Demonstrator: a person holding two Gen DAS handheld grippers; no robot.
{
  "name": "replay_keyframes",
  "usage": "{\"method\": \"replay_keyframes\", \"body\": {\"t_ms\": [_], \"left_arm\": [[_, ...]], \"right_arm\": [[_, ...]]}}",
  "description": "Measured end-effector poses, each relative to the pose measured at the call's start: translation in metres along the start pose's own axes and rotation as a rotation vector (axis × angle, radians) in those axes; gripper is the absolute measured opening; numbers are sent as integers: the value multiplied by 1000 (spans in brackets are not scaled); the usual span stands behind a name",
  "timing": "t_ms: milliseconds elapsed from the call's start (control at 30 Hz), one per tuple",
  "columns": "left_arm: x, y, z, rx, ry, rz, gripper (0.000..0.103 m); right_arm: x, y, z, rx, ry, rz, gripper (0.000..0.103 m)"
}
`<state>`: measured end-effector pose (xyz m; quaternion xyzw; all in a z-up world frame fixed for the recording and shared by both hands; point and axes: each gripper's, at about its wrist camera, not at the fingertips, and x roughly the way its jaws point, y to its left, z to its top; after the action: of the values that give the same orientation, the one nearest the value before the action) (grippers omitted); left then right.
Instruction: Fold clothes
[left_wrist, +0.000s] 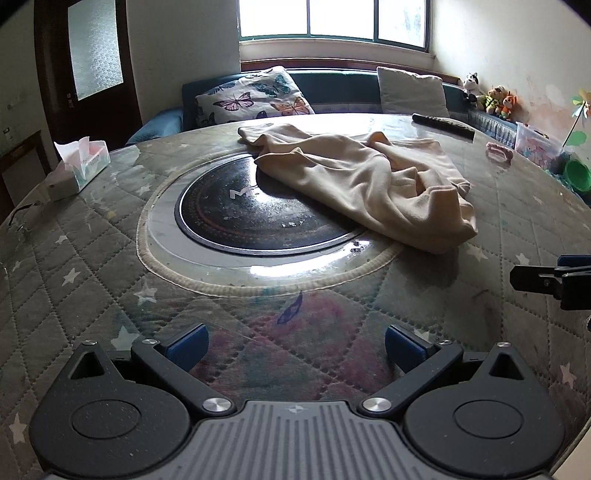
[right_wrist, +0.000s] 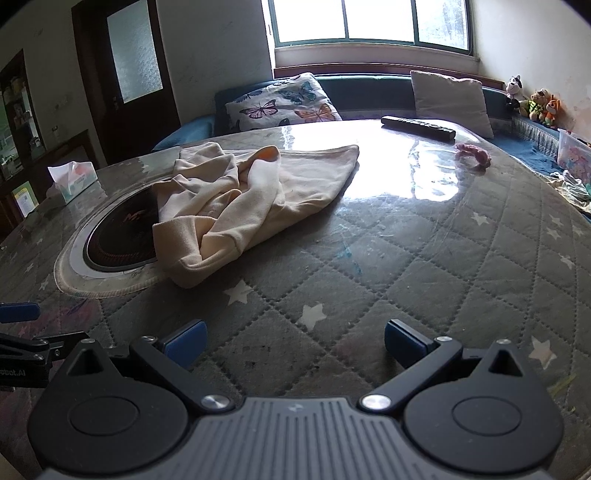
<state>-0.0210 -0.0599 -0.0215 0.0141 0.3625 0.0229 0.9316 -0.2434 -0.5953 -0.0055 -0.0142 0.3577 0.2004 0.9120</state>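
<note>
Lying crumpled at the middle of the round quilted table (right_wrist: 424, 266), the cream garment (right_wrist: 236, 206) partly covers the black inset disc (left_wrist: 258, 218). Both the left gripper (left_wrist: 295, 345) and right gripper (right_wrist: 294, 341) hover over the near edge, jaws spread and empty. A remote (right_wrist: 417, 127) rests at the far edge, a tissue box (left_wrist: 79, 168) at the left edge.

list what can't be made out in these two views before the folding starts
- Cream garment: bunched, so its type and underside are hidden in both views.
- Black inset disc: logo partly covered by the garment.
- Remote control: buttons lost in window glare, right wrist view.
- Pink item: too small and glare-washed to identify.
- Right tool: cut off by the edge in the left wrist view.
</note>
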Motion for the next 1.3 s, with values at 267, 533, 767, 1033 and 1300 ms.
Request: {"method": "replay_keyframes", "body": {"t_ms": [267,533,767,1033,1300], "left_arm": [[-23,-39,-27,-4,-2,9,103],[-45,-77,-54,-7,-3,17,103],[-83,-124,-95,-15,-6,27,103],[-127,-173,-141,-25,-7,37,103],[-189,-225,-196,-31,-9,46,103]], "right_arm": [[2,0,2,0,7,2,103],[4,1,4,-4,13,5,103],[7,2,6,-8,17,8,103],[9,2,9,-10,18,11,103],[13,1,12,-13,21,14,103]]}}
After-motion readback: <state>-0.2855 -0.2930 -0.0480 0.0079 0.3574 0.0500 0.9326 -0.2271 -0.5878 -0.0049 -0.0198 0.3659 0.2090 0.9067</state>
